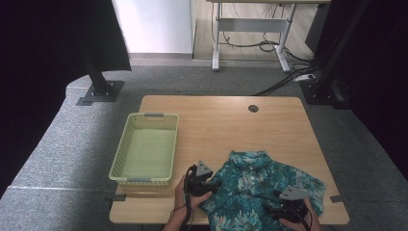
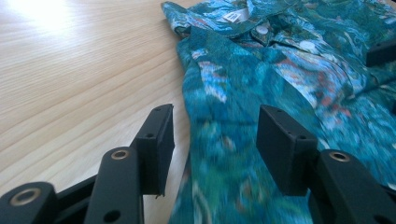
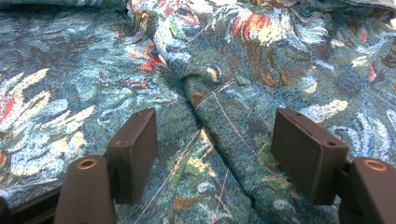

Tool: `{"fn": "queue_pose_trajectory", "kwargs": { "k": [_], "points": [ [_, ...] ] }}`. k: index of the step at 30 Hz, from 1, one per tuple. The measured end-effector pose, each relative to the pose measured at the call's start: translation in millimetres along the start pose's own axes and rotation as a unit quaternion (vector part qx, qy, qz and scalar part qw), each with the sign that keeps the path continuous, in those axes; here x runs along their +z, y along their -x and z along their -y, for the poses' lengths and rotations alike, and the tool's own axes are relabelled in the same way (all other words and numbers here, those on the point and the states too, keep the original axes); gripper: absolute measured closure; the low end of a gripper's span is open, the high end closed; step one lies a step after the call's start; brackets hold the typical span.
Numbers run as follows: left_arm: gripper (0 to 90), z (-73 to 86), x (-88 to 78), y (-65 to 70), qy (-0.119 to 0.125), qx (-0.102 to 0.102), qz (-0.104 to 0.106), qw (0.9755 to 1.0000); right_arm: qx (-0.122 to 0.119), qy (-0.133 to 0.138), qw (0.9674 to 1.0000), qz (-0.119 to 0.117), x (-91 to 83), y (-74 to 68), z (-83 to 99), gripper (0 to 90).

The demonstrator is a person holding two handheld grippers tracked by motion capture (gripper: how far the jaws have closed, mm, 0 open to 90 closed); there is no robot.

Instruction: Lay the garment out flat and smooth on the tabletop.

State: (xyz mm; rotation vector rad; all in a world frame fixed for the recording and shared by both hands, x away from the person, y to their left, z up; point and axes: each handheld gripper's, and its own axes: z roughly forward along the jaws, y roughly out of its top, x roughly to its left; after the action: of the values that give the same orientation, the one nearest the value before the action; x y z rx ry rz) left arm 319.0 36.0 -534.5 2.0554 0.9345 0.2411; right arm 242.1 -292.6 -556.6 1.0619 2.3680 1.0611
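Observation:
A teal flower-print shirt [image 1: 260, 180] lies spread on the wooden table [image 1: 226, 122] near its front right. My left gripper [image 1: 215, 185] is at the shirt's left edge. In the left gripper view its jaws [image 2: 215, 135] stand apart over the shirt's edge [image 2: 219, 93], with cloth lying between them and neither pad pressing on it. My right gripper [image 1: 272, 205] rests over the shirt's lower right part. In the right gripper view its jaws [image 3: 215, 149] are wide open above a stitched seam of the shirt [image 3: 210, 93].
A pale yellow-green plastic basket [image 1: 172, 144] stands on the left of the table, with nothing in it. A round cable hole [image 1: 253, 108] is near the table's far edge. Bare wood stretches behind and to the left of the shirt.

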Motion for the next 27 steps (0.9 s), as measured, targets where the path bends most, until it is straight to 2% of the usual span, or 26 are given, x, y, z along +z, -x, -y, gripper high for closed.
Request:
{"fn": "queue_pose_trajectory", "kwargs": {
  "k": [2,6,10,14,19,22,27],
  "points": [
    [47.0,-5.1,7.2,-2.3,-0.009,0.002,-0.001,1.0000,0.000,0.000,1.0000,0.000,0.2,0.1,0.0,30.5],
    [49.7,-14.1,22.7,-10.9,-0.025,-0.009,0.003,0.9997,-0.001,0.002,1.0000,0.000,0.7,0.6,-0.1,30.5],
    [61.8,-17.7,32.5,-11.5,-0.036,0.006,-0.003,0.9993,-0.001,0.003,1.0000,-0.001,0.7,0.7,0.2,30.4],
    [77.1,-17.6,35.1,-7.5,-0.044,0.034,-0.004,0.9984,-0.001,0.005,1.0000,-0.001,1.0,0.9,0.2,30.4],
    [87.8,-17.1,32.4,-4.7,-0.031,0.052,-0.015,0.9980,0.000,0.006,1.0000,0.000,1.3,0.8,0.4,30.4],
    [89.2,-17.5,30.8,-5.4,-0.025,0.055,-0.017,0.9980,0.000,0.007,1.0000,0.000,1.3,0.8,0.4,30.4],
    [89.5,-23.8,23.6,-16.4,-0.007,0.035,-0.016,0.9992,0.000,0.007,1.0000,0.000,1.5,1.0,0.3,30.4]
  ]
}}
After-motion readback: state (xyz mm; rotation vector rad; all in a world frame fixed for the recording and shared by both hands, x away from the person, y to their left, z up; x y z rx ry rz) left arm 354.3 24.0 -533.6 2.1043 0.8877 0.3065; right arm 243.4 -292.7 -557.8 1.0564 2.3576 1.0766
